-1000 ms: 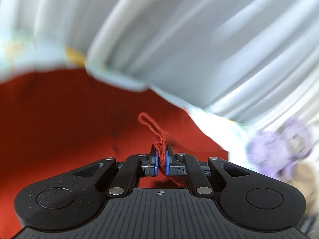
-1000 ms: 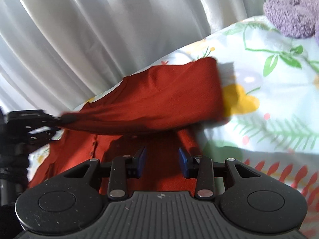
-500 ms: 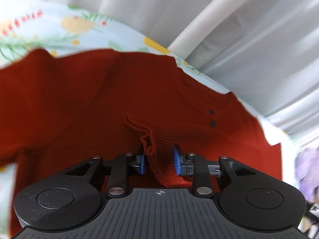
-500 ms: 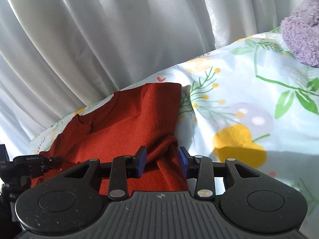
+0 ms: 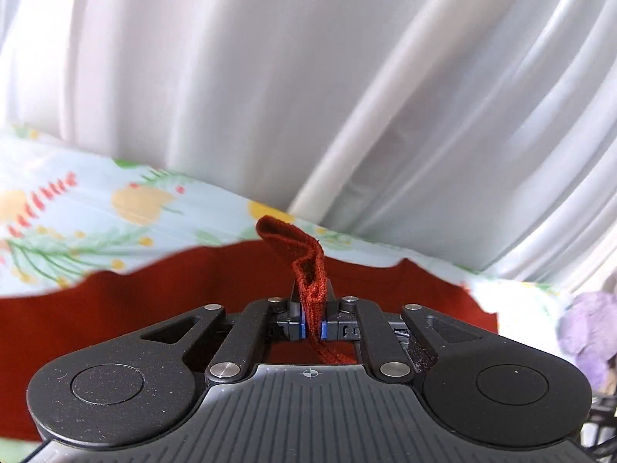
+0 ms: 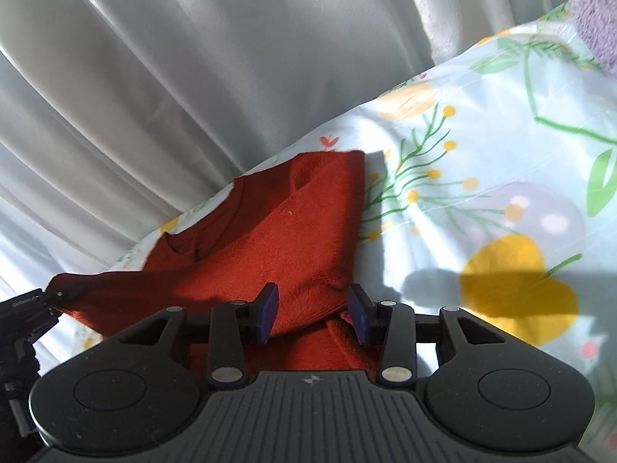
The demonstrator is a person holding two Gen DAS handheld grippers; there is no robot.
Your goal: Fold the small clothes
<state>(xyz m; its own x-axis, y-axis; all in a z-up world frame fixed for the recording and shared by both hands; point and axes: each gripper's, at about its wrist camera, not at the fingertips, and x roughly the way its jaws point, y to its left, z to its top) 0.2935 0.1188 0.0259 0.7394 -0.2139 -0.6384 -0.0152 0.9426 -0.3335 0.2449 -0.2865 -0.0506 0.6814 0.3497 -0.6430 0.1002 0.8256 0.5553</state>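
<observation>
My left gripper (image 5: 312,322) is clamped tight on a bunched strip of the red knit garment (image 5: 115,308), and a twist of that cloth stands up out of the blue pads (image 5: 302,327) and curls over at the top. From this camera the rest of the garment spreads wide and flat behind the pinch, across the flowered sheet (image 5: 77,208), with the white curtain (image 5: 308,77) filling everything above. My right camera shows what the left cannot: the garment (image 6: 277,231) lies folded over on itself near the curtain (image 6: 193,58), one straight edge running beside a green sprig printed on the sheet (image 6: 501,154), and a corner drawn out to the left, where my left gripper (image 6: 54,294) pinches it at the frame's edge. My right gripper (image 6: 312,314) has its jaws opening, with the cloth lying between the blue pads (image 6: 268,310); the pads stand clear of it on both sides. A purple fluffy thing (image 6: 597,11) sits on the sheet at the far right of both views, blurred in the left one (image 5: 590,328).
</observation>
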